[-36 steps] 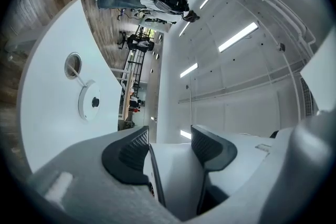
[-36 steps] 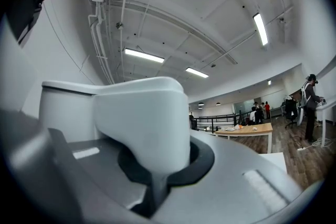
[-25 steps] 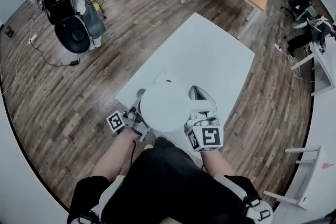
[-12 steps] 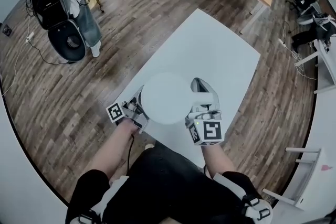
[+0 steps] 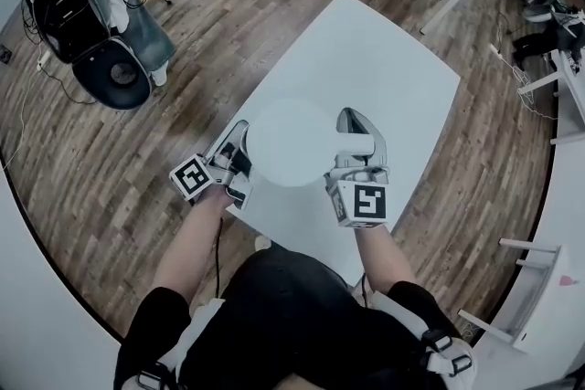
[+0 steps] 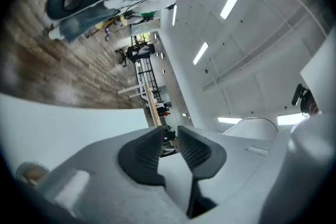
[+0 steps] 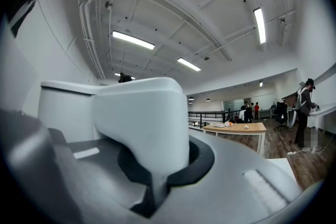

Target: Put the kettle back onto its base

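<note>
Kettle [image 5: 291, 142] is over the near part of the white tabletop [image 5: 384, 78], straight in front of the person, between the two tongs. From above only its round white top shows. Can't tell if it hangs clear of the tabletop or sits on something.

Right tongs [image 5: 354, 134] are clamped on the kettle's handle [image 5: 355, 144]. Right gripper view confirms: the white upright handle [image 7: 142, 123] fills the gap and both dark pads press on it. Handle sticks out from the body toward the person's right, so the body lies left of the right tongs, with the tongs pointing forward along its right flank.

Left tongs [image 5: 233, 155] sit just beside the body's left flank; touching or not, can't tell. Left gripper view: jaws are closing, a narrow gap remains, and nothing is in it, only background shows through. So the left tongs [image 6: 170, 147] carry nothing.

Base is not visible in any view. Likely hidden under the kettle body, but that's a guess. No base shows on the bare tabletop around the kettle.

Key relation: the right hand has the whole load and is the only one that can place it. Kettle axis looks upright, handle to the right. The coming move probably means lowering the body straight down, centred on the base, which the body itself may be hiding from above. Risk: an off-centre set-down.
</note>
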### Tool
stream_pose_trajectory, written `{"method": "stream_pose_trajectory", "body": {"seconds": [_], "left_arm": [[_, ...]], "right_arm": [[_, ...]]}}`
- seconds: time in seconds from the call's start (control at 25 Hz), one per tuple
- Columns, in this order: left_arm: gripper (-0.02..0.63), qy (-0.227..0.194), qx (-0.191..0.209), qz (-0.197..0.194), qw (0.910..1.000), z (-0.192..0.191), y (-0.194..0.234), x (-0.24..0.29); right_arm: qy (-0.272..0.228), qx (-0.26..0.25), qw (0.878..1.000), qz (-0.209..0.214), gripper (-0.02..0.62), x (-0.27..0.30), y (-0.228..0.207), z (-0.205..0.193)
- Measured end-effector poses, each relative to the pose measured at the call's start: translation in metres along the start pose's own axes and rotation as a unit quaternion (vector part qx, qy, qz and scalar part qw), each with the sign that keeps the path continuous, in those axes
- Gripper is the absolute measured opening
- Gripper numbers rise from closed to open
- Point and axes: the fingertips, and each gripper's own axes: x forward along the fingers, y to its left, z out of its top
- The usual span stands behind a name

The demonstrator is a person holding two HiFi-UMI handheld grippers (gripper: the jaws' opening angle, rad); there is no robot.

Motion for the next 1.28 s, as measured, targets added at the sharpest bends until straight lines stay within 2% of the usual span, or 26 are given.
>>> {"method": "stream_pose_trajectory", "body": {"seconds": [0.04,0.08,0.24,0.52,0.68,0.92,1.12,1.28], "left_arm": [[0.038,-0.005,0.024,0.003,0.9997,0.005,-0.007,0.002],[-0.001,-0.01,0.039,0.003,0.9992,0.007,-0.014,0.004],[0.0,-0.013,0.055,-0.005,0.9984,-0.005,-0.036,0.012],[-0.002,0.007,0.102,0.009,0.9947,-0.008,-0.026,0.019],[-0.003,0.003,0.094,-0.006,0.9955,-0.007,-0.025,0.022],[-0.005,0.008,0.086,0.019,0.9961,-0.012,-0.007,0.024],[-0.005,0.009,0.125,0.034,0.9916,-0.009,-0.003,0.026],[-0.005,0.007,0.106,0.032,0.9938,-0.01,0.001,0.024]], "right_arm": [[-0.002,-0.003,1.0,-0.001,0.006,0.004,-0.001,-0.002],[-0.003,-0.004,1.0,0.0,0.005,0.007,-0.001,-0.004],[-0.005,0.012,1.0,-0.007,0.006,0.01,-0.015,-0.021],[-0.003,0.012,1.0,-0.005,0.006,0.029,-0.011,-0.037],[0.004,-0.002,1.0,0.005,0.006,0.032,-0.008,-0.053],[0.021,0.004,1.0,0.013,0.006,0.036,-0.011,-0.075],[0.017,-0.001,1.0,0.025,0.006,0.038,-0.011,-0.081],[0.016,-0.012,0.999,0.032,0.006,0.04,-0.007,-0.086]]}}
